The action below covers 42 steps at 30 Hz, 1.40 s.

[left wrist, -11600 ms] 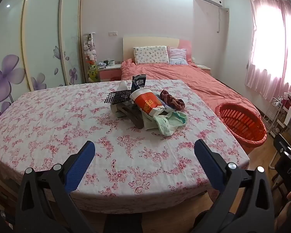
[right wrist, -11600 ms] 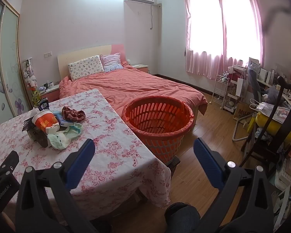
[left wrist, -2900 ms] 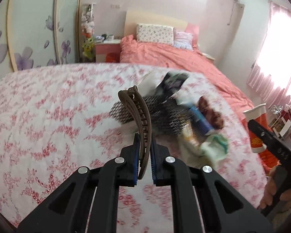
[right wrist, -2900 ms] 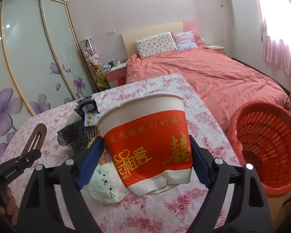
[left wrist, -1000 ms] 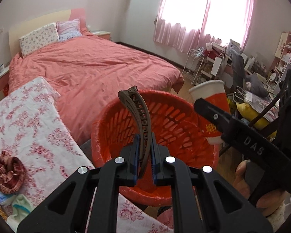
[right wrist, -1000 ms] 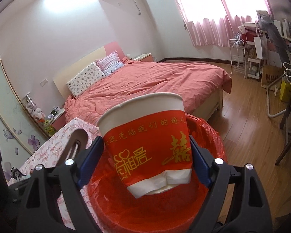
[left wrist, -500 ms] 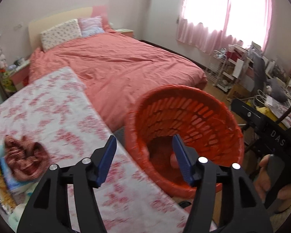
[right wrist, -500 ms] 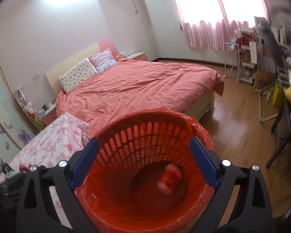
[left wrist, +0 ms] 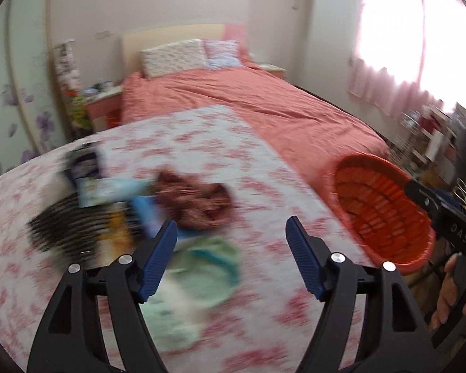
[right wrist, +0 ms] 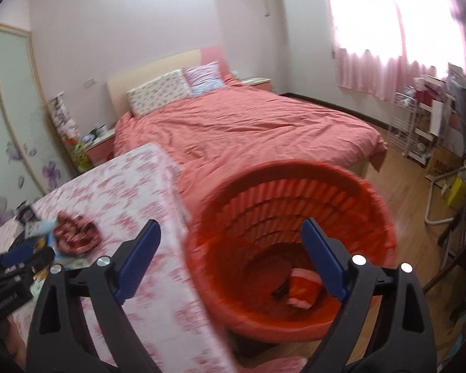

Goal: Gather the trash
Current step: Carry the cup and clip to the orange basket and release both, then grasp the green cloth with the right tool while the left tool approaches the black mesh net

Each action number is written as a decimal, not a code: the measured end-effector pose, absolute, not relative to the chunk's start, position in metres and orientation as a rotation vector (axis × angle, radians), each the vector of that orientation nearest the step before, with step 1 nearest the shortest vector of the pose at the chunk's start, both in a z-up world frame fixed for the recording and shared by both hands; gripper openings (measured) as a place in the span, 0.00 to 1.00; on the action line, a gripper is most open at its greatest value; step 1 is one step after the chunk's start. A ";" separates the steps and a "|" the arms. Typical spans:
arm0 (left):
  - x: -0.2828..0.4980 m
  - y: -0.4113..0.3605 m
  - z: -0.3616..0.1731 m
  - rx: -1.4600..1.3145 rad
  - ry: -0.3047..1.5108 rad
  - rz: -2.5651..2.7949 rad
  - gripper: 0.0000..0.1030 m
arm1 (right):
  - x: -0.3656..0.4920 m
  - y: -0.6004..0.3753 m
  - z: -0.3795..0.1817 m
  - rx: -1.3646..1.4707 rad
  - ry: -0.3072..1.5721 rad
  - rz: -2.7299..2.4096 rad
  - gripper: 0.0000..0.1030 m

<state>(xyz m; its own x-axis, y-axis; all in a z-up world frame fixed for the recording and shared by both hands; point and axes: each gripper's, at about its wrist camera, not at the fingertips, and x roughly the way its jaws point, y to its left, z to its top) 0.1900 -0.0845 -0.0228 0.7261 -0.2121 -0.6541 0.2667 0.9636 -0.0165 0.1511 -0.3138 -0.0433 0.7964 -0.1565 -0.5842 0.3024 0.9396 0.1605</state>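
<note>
Left gripper (left wrist: 231, 261): nearest the lens, jaws spread wide with nothing between them; they have just been opening.
Right gripper (right wrist: 230, 258): jaws also released and empty, hanging above the basket's near rim.
Trash pile (left wrist: 146, 217): blurred heap on the flowered tablecloth (left wrist: 264, 186), just beyond and left of the left gripper's fingertips; it runs roughly left to right across that view.
Pale green wrapper (left wrist: 198, 273): closest piece, directly behind the left blue pad.
Dark red crumpled piece (left wrist: 198, 199): a little farther, near the pile's right end.
Red basket (right wrist: 289, 217): beside the table's right edge; 1 red-and-white paper cup (right wrist: 304, 286) lies on its floor.
Nearer hand: judged the left; the pile is well apart from the right gripper.
Bed (left wrist: 248, 112): farthest, behind the table.
</note>
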 end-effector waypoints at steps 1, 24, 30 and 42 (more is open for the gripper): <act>0.188 -0.071 -0.022 0.075 0.699 -0.226 0.73 | 0.154 -0.301 -0.044 0.238 0.610 -0.229 0.84; 0.172 0.080 -0.053 -0.086 0.727 0.063 0.77 | 0.225 -0.125 -0.097 0.097 0.871 0.018 0.47; 0.170 0.076 -0.060 -0.093 0.742 0.027 0.77 | 0.222 -0.132 -0.101 0.115 0.887 0.032 0.07; 0.174 0.050 -0.065 -0.096 0.757 -0.078 0.72 | 0.224 -0.189 -0.094 0.146 0.838 -0.225 0.06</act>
<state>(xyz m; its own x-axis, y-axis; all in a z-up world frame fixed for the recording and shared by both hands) 0.1741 0.0497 -0.0647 0.7242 -0.1055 -0.6815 0.0360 0.9927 -0.1155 0.2245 -0.1889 -0.0943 0.6474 -0.1398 -0.7492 0.2543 0.9663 0.0394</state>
